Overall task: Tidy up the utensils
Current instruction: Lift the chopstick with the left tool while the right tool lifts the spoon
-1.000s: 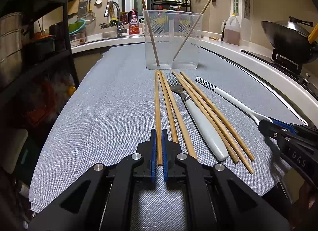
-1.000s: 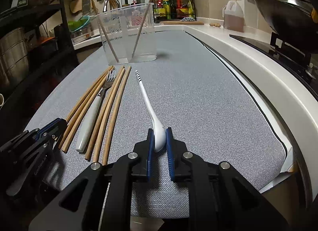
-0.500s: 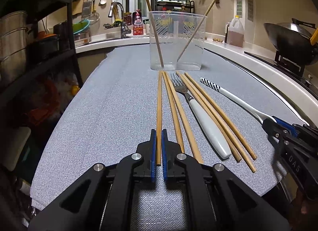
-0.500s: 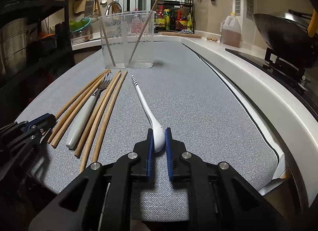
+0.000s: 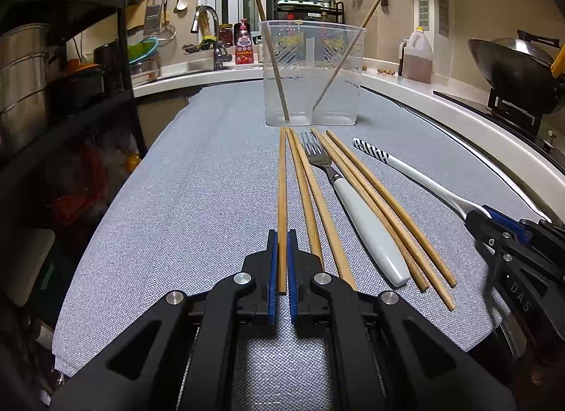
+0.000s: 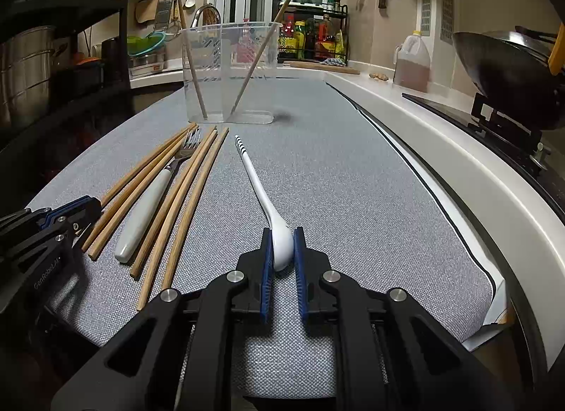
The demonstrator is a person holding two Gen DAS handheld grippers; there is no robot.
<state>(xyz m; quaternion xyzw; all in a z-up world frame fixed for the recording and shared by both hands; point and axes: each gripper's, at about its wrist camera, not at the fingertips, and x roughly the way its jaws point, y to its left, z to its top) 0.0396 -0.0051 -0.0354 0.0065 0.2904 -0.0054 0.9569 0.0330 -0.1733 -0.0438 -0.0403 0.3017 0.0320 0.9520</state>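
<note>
My left gripper (image 5: 281, 238) is shut on the near end of the leftmost wooden chopstick (image 5: 282, 178), which points toward the clear plastic holder (image 5: 310, 72). My right gripper (image 6: 282, 234) is shut on the bowl of a white spoon (image 6: 261, 192) with a striped handle tip. Several more chopsticks (image 5: 374, 199) and a white-handled fork (image 5: 353, 213) lie side by side on the grey mat (image 5: 197, 199). The holder (image 6: 229, 72) has two chopsticks leaning inside it. The right gripper shows in the left wrist view (image 5: 494, 220), and the left gripper in the right wrist view (image 6: 70, 209).
A white counter edge (image 6: 459, 164) runs along the right, with a wok (image 6: 505, 72) on a stove beyond it. A dark shelf rack (image 5: 70, 58) with pots stands at the left. A sink and bottles sit behind the holder.
Both grippers have lifted a little and tilted up, each keeping its hold. The chopstick and the spoon have risen slightly at their near ends.
</note>
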